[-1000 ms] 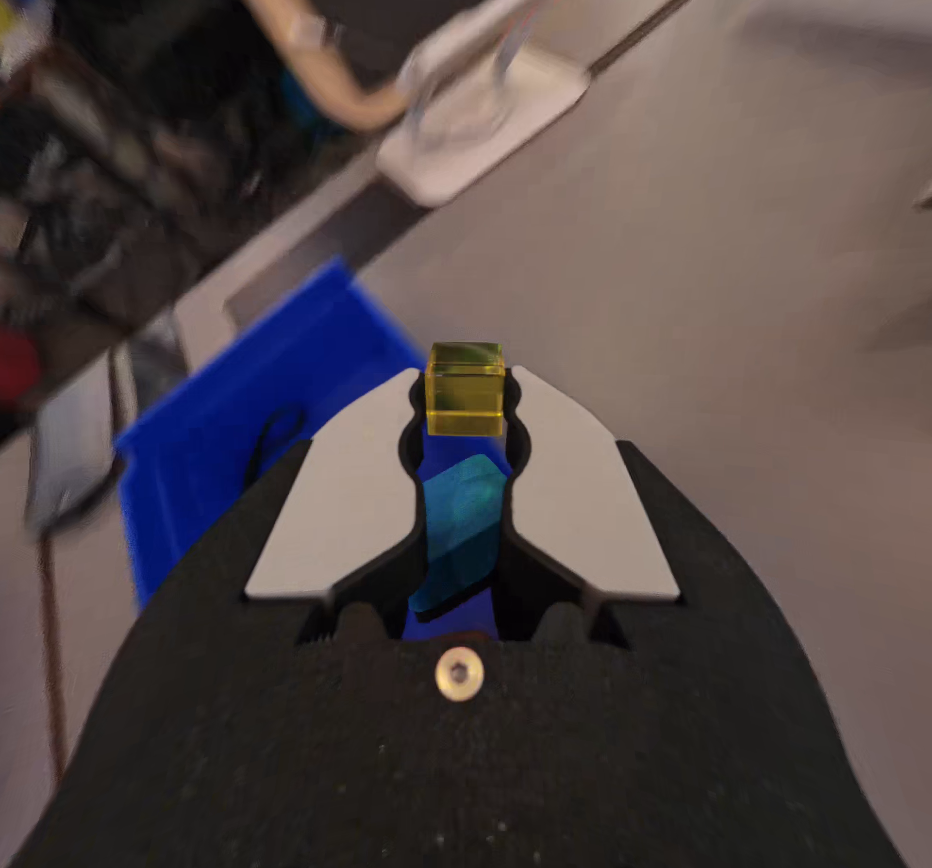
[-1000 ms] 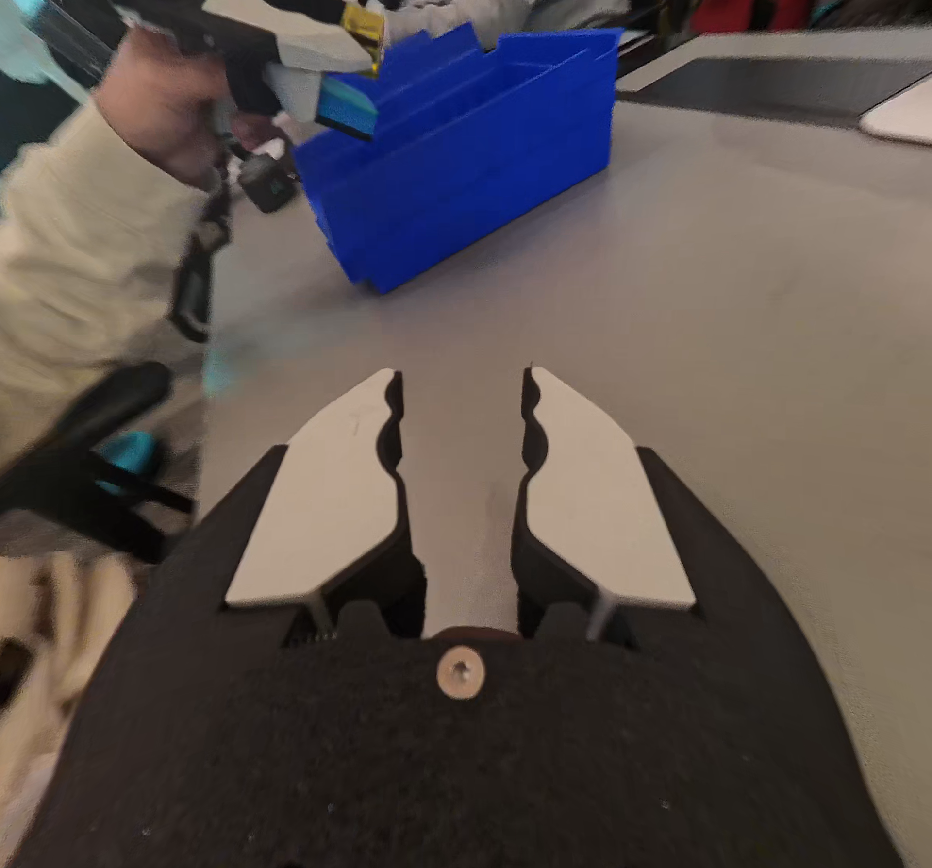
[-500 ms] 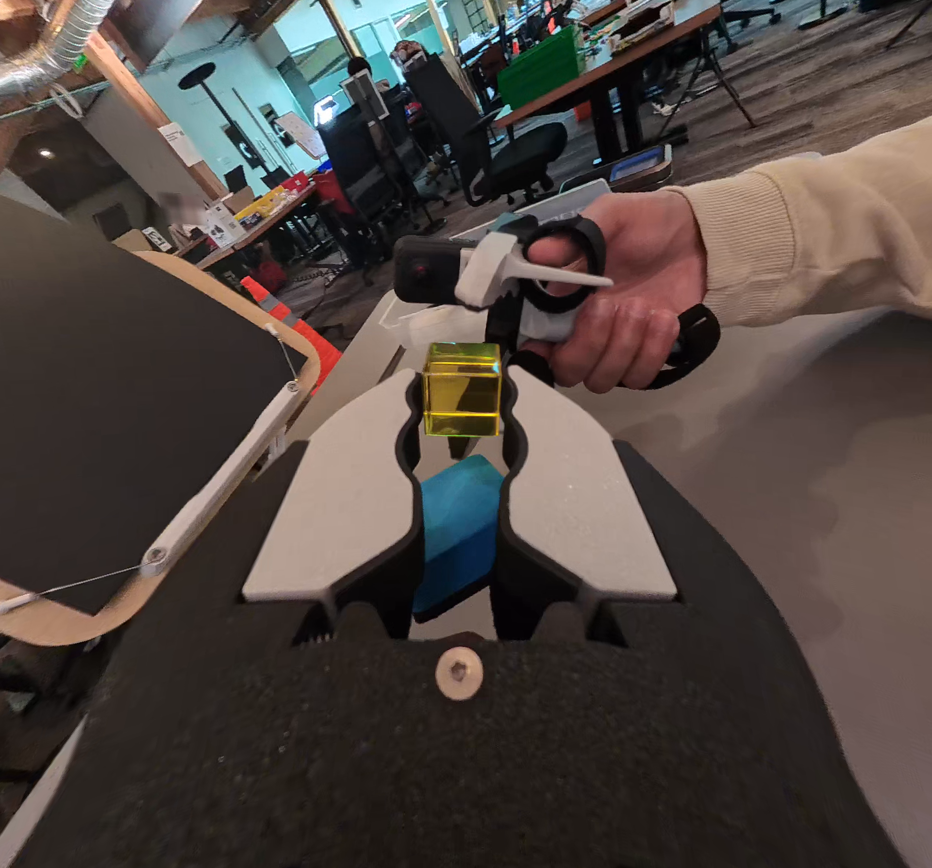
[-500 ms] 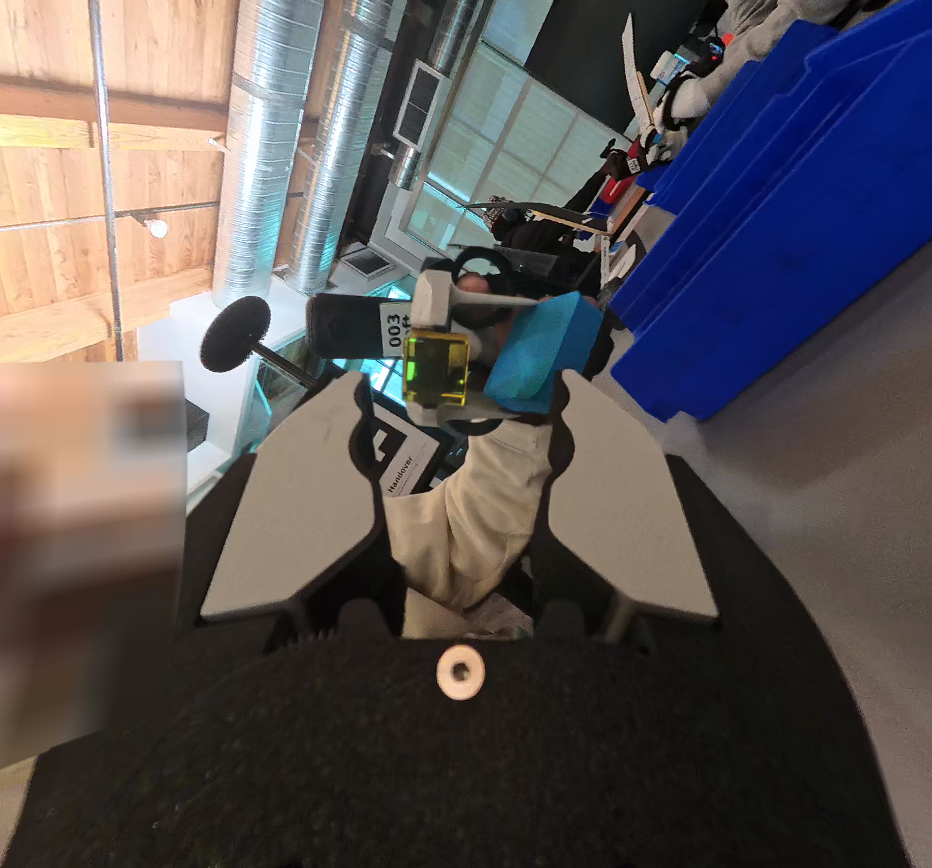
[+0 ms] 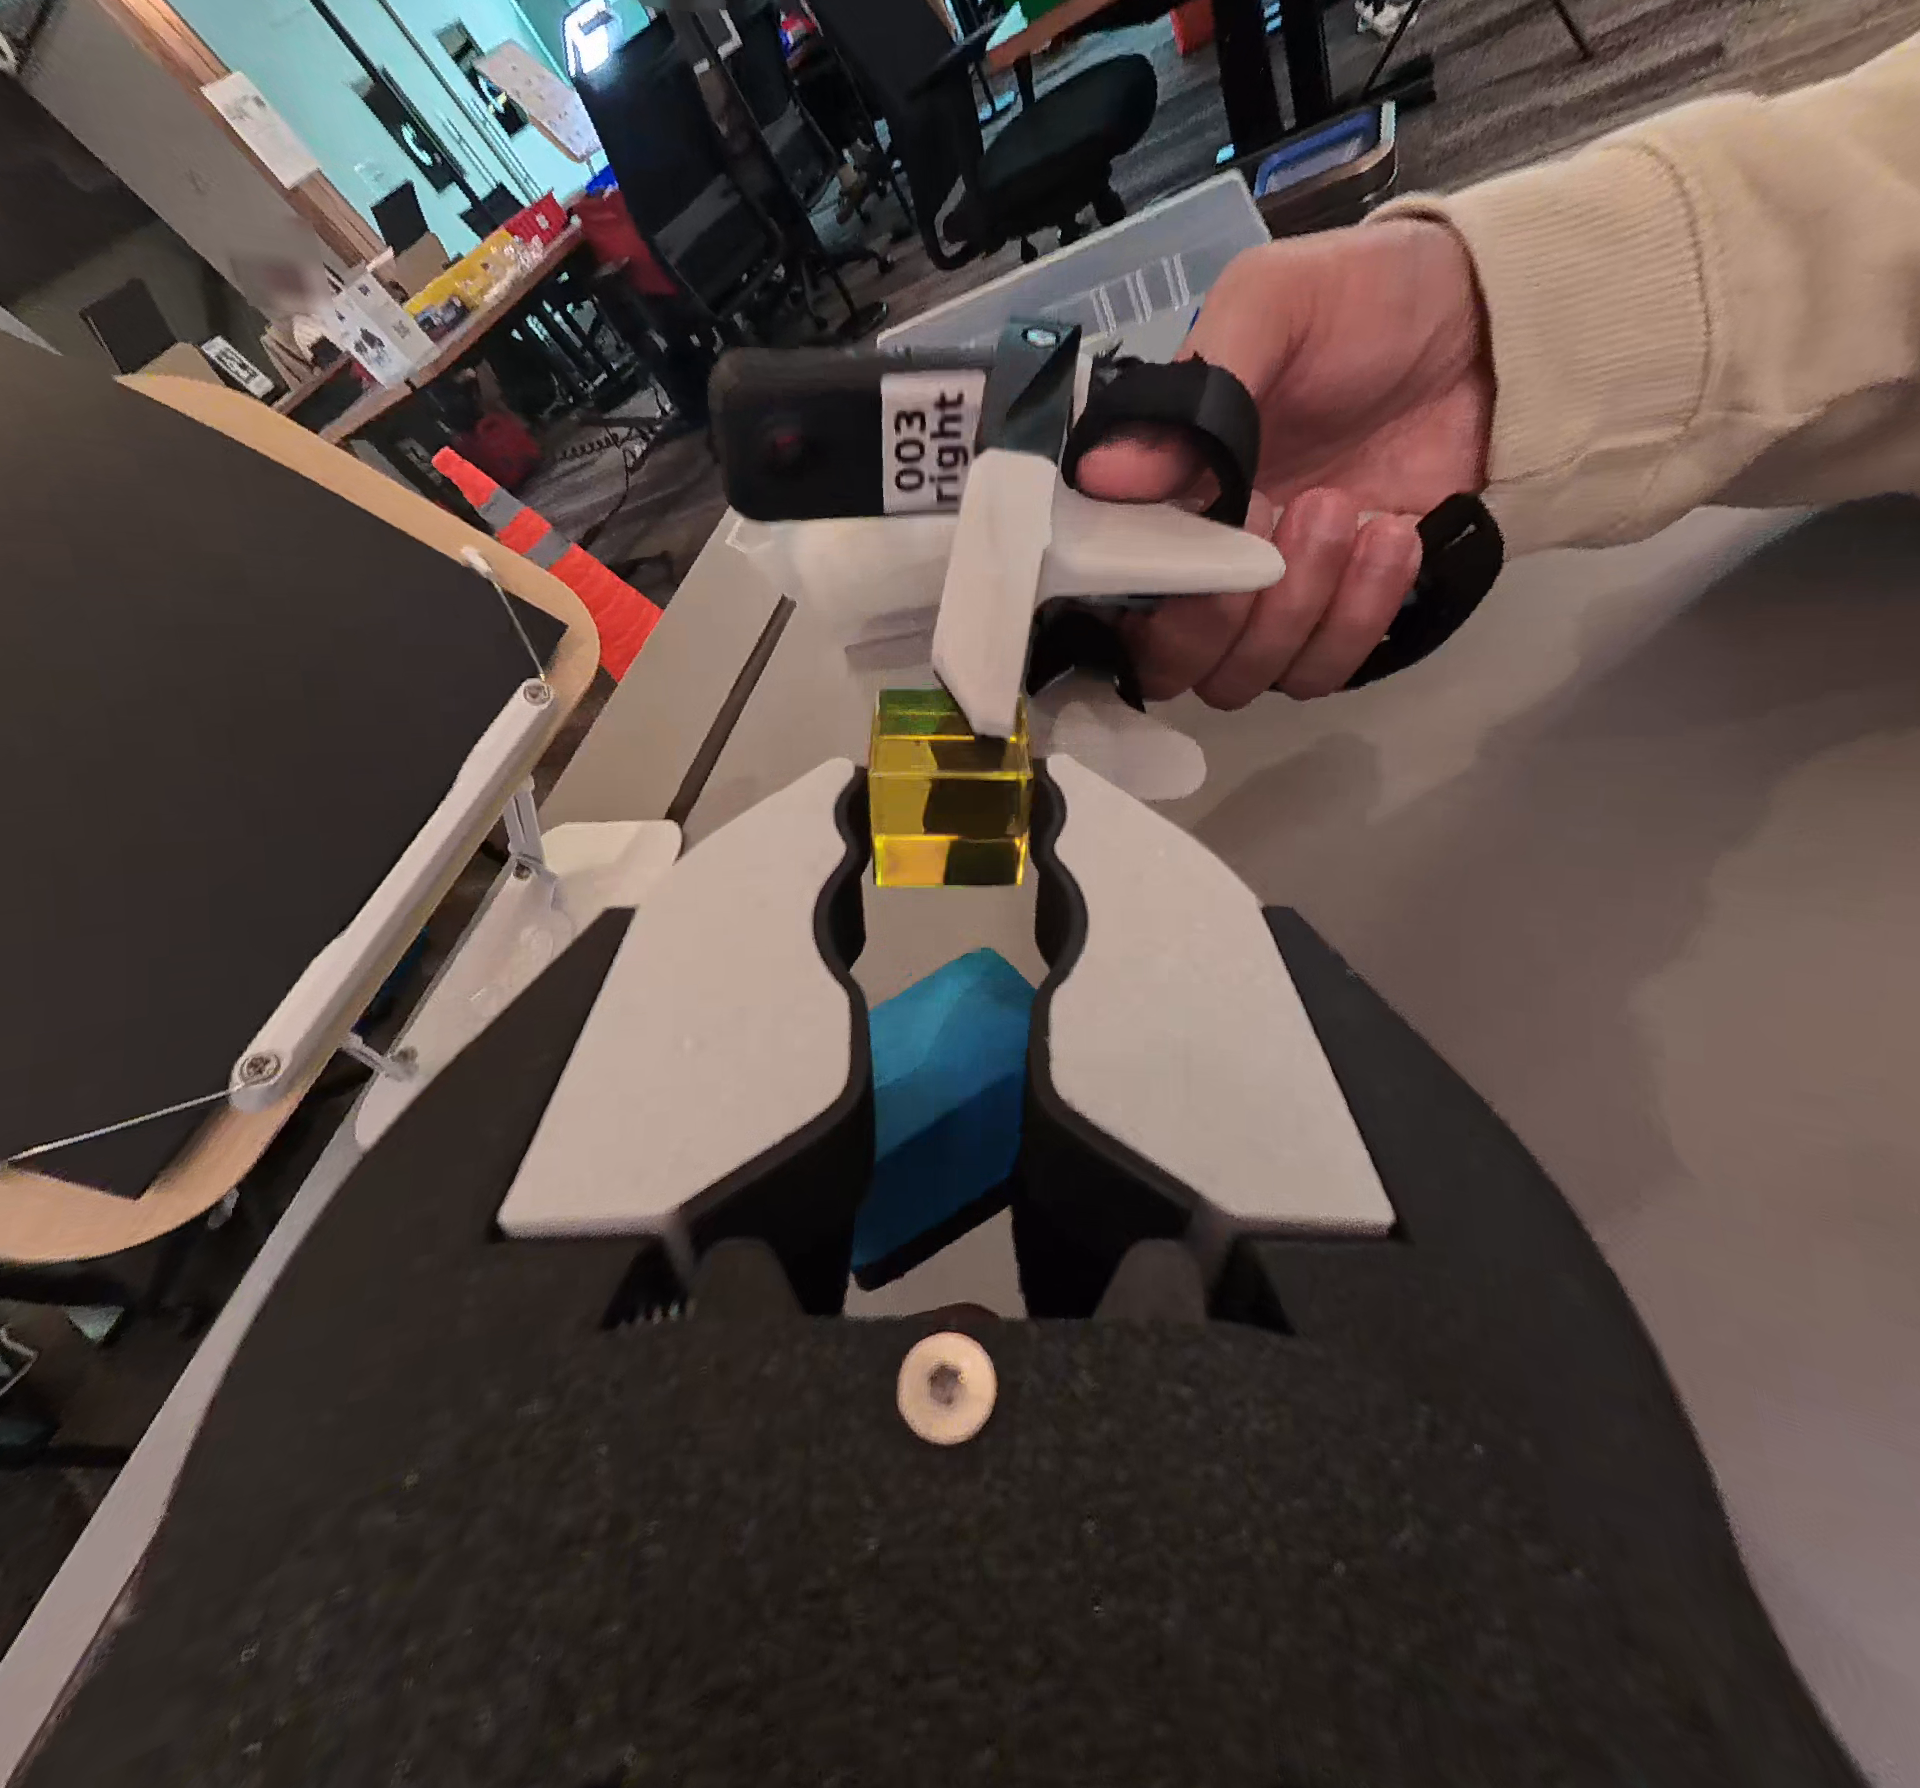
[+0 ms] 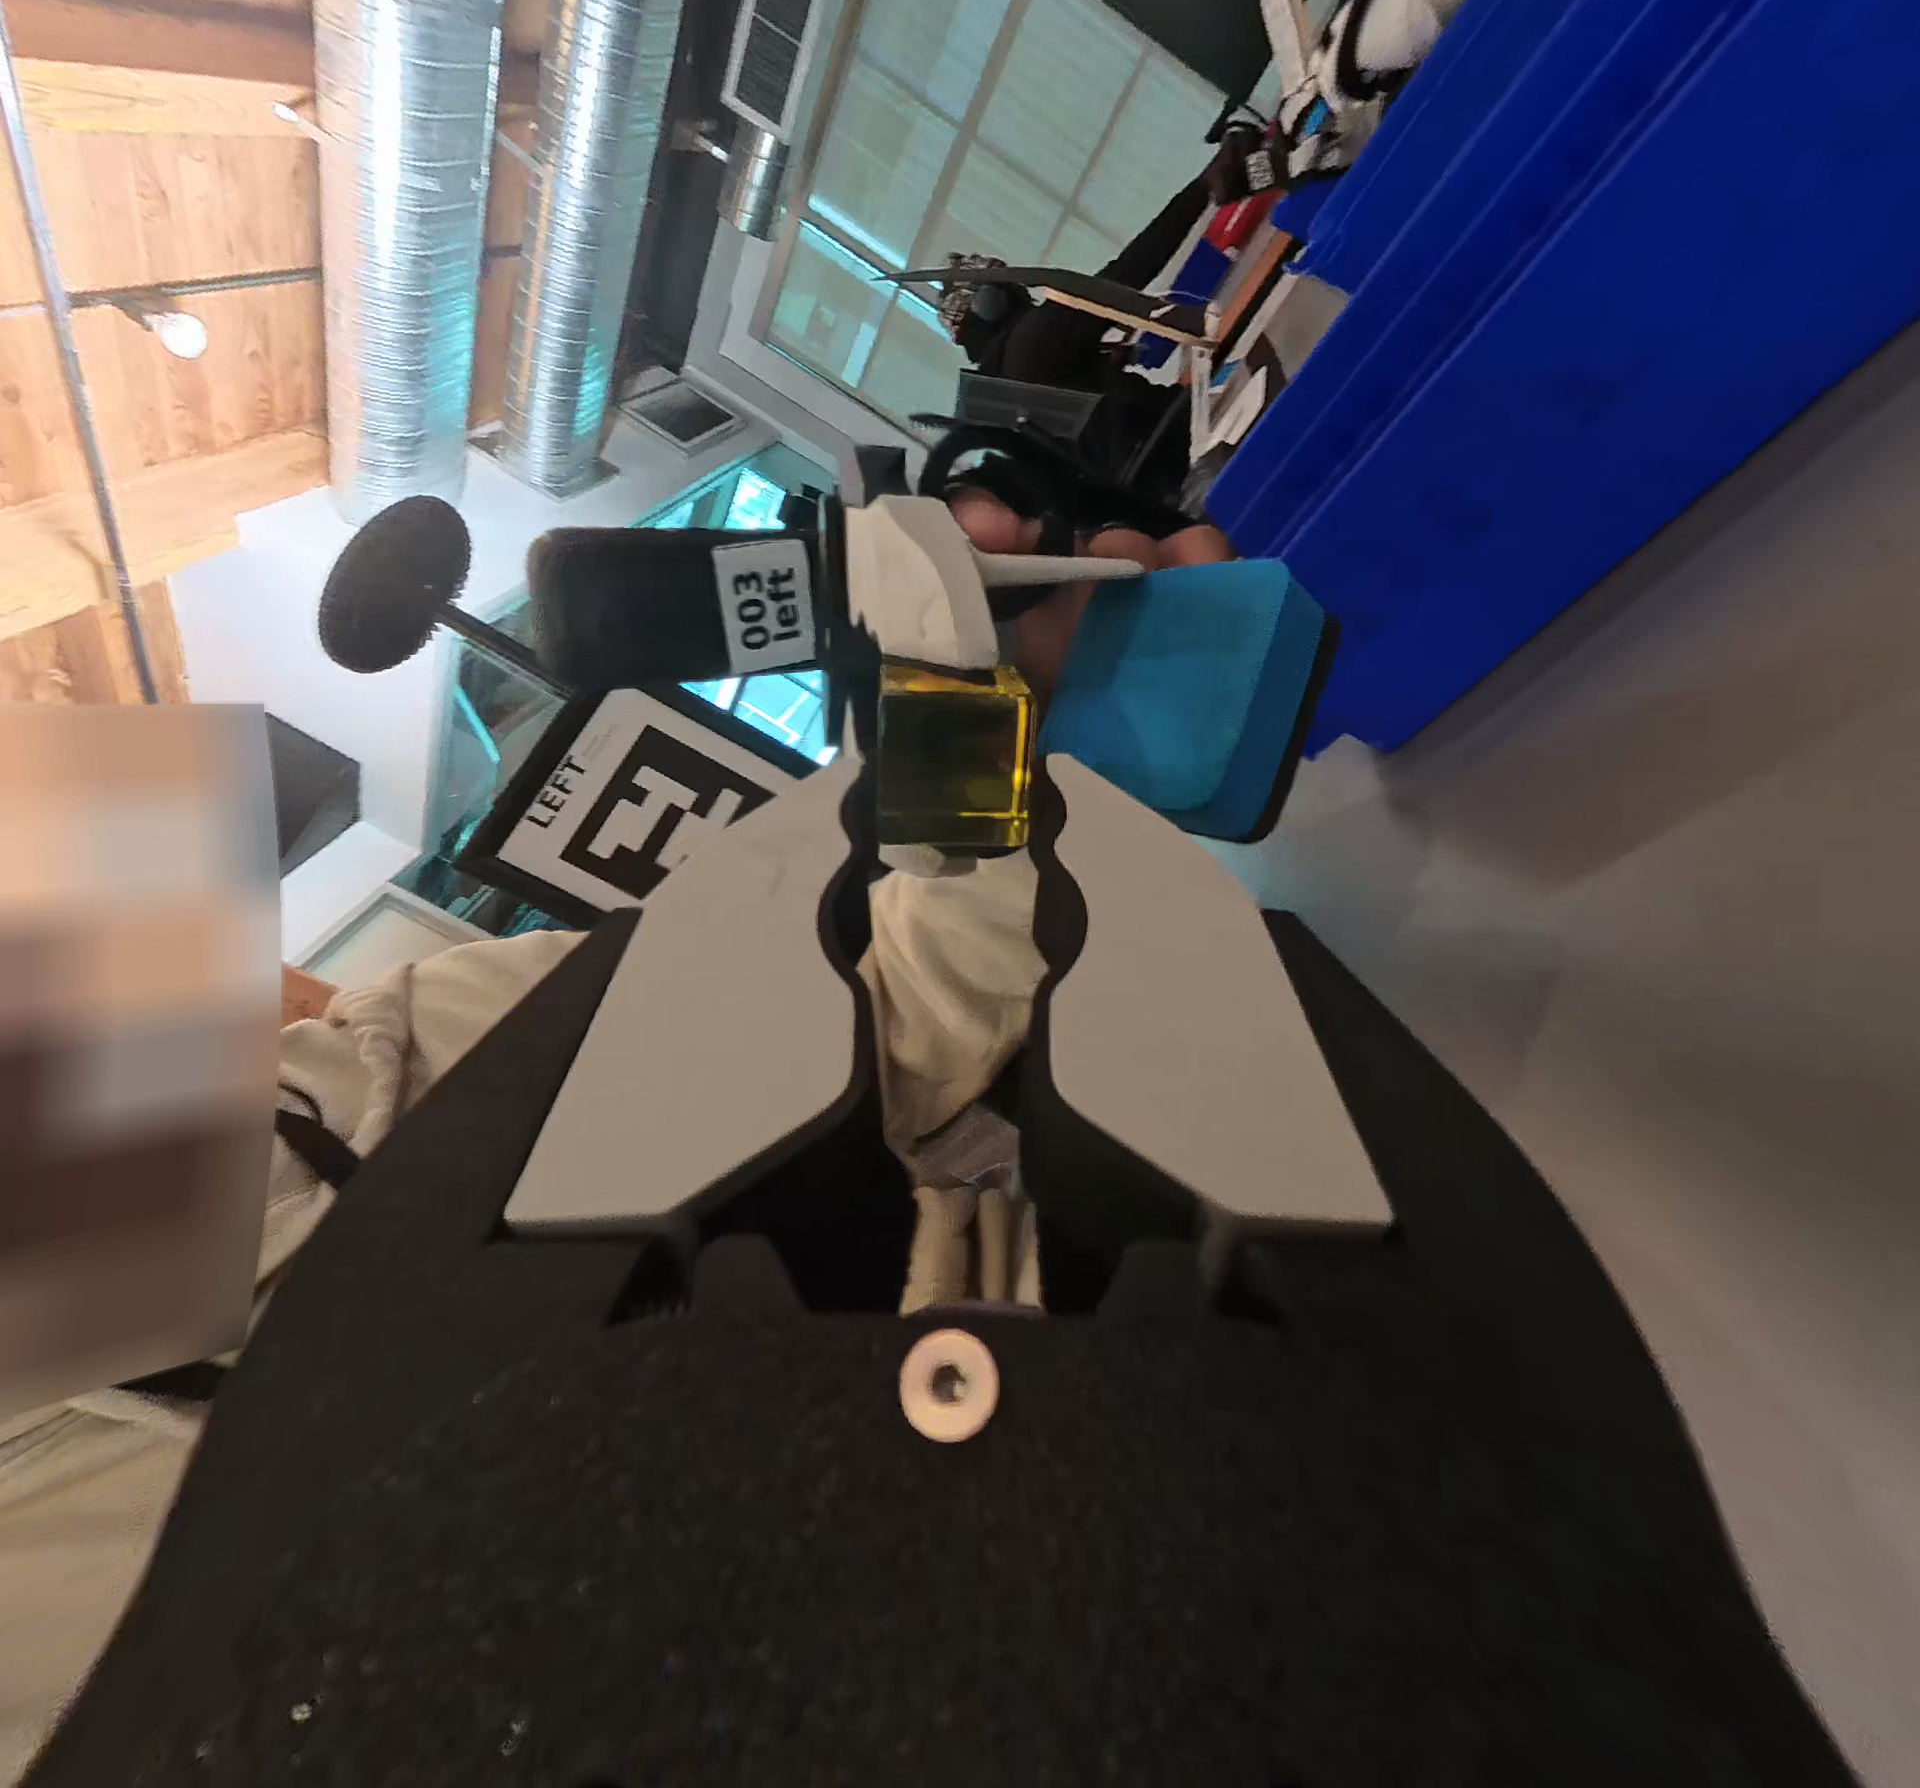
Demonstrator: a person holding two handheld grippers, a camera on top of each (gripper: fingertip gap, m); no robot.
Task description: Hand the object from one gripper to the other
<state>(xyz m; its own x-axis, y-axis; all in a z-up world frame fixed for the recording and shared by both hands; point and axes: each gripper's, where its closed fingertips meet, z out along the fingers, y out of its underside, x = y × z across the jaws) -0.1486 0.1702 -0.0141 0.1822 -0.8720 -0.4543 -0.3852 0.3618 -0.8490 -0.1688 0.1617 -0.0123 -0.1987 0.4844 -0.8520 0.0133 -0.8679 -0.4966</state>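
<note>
Two grippers meet on one yellow cube [image 5: 951,819], and I see it from both wrists. My left gripper [image 5: 951,829] has the translucent cube pinched between its white fingertips [image 5: 800,834], the jaws drawn in to the cube's width. From the left wrist view, my right gripper [image 5: 987,689] comes in from 1 o'clock, held by a hand [image 5: 1320,471] in a cream sleeve; one of its white fingers lies on the cube's top far edge. The other finger is hidden behind the cube.

From the right wrist view, the cube [image 6: 956,767] sits right at my right gripper's [image 6: 951,808] tips, filling the gap between them, with the jaws narrowed to about its width. I cannot tell whether they are pressing it yet. The left gripper [image 6: 920,668] reaches in from 12 o'clock, gripping the cube from the far side.

A blue foam block [image 5: 940,1104] shows between my left fingers, below the cube; in the right view it [image 6: 1174,699] lies at 2 o'clock from the cube. A blue bin [image 6: 1621,284] stands on the grey table [image 6: 1662,907] at 2 o'clock.
</note>
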